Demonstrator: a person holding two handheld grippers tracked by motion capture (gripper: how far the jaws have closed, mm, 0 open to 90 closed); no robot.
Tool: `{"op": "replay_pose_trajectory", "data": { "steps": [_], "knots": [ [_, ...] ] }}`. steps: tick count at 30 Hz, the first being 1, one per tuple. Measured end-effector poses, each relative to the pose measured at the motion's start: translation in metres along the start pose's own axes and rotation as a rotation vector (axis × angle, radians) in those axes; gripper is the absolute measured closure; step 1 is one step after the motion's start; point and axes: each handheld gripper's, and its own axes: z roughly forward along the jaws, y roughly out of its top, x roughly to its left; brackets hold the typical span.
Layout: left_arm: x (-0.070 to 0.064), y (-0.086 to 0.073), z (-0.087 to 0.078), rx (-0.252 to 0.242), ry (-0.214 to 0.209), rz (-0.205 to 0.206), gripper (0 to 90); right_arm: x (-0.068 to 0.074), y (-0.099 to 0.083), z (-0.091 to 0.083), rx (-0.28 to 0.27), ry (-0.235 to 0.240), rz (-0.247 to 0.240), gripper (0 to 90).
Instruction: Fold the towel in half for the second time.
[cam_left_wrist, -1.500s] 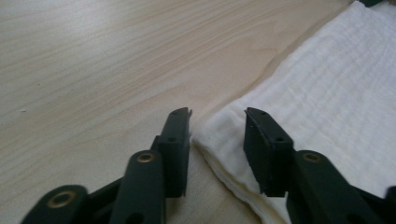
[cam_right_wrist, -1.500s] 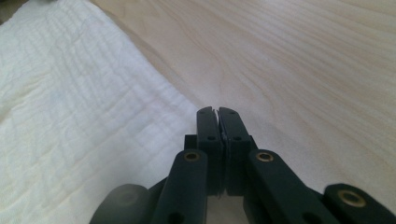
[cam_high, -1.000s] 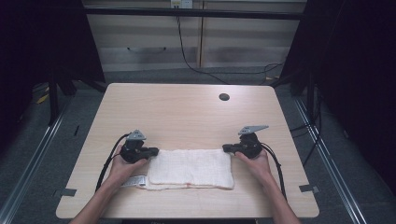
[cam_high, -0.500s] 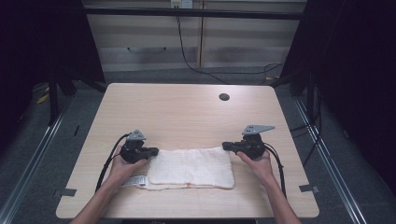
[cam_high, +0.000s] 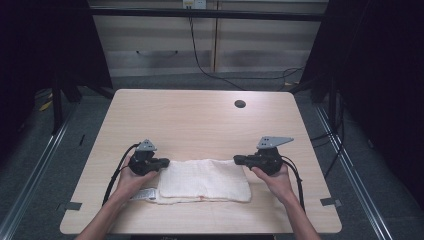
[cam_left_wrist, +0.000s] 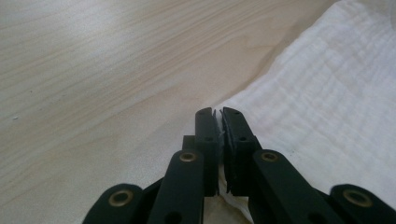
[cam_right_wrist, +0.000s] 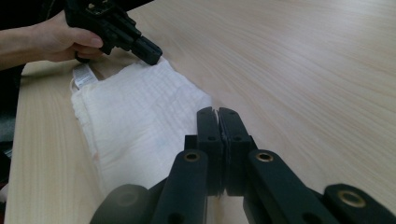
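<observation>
White folded cloth (cam_high: 204, 180) lies flat near my edge of the wooden table (cam_high: 200, 125), seen from the high view, with my left gripper (cam_high: 159, 163) at its far left corner and my right gripper (cam_high: 239, 160) at its far right corner, both hands low on the board. That view also takes in a dark round hole (cam_high: 240, 104) far up the tabletop and a small label (cam_high: 144, 194) poking out at the cloth's left end, but it is too distant to read the jaws. Left gripper view: my left gripper (cam_left_wrist: 219, 113) has its jaws pressed together with a thin white edge of the cloth (cam_left_wrist: 327, 116) caught between them; the weave fills the right side, bare wood grain the left. Right gripper view: my right gripper (cam_right_wrist: 217, 111) has jaws together at the cloth's (cam_right_wrist: 140, 112) near corner; whether fabric sits between them I cannot tell, since the jaws cover that spot. This view alone looks along the whole cloth to the far end, where my other hand (cam_right_wrist: 56, 39) holds the left gripper (cam_right_wrist: 154, 55) on the corner, the label (cam_right_wrist: 84, 75) just beside it.
</observation>
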Motion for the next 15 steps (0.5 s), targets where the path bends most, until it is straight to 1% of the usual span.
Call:
{"op": "replay_pose_trajectory", "data": {
  "steps": [5,8,9,12,13,14,15],
  "knots": [
    [0.0,-0.001,0.0,-0.009,0.004,-0.009,85.8,0.008,-0.001,-0.003,0.006,0.028,-0.009,88.8],
    [0.0,-0.002,-0.001,-0.005,0.006,-0.002,85.8,0.013,-0.005,-0.005,0.036,0.033,-0.026,88.8],
    [0.0,-0.002,-0.001,-0.01,0.008,-0.008,85.8,0.015,-0.006,-0.006,0.046,0.034,-0.028,88.8],
    [0.0,-0.001,-0.001,-0.004,0.02,0.003,85.8,0.019,-0.012,-0.009,0.056,0.039,-0.024,88.8],
    [-0.002,-0.001,-0.002,-0.008,0.037,0.008,86.0,0.02,-0.015,-0.01,0.06,0.039,-0.022,88.8],
    [-0.002,-0.001,-0.002,-0.008,0.041,0.015,86.0,0.022,-0.017,-0.011,0.064,0.033,-0.023,88.7],
    [-0.003,-0.001,-0.002,-0.009,0.043,0.017,86.0,0.024,-0.02,-0.012,0.053,0.028,-0.018,88.8]
  ]
}}
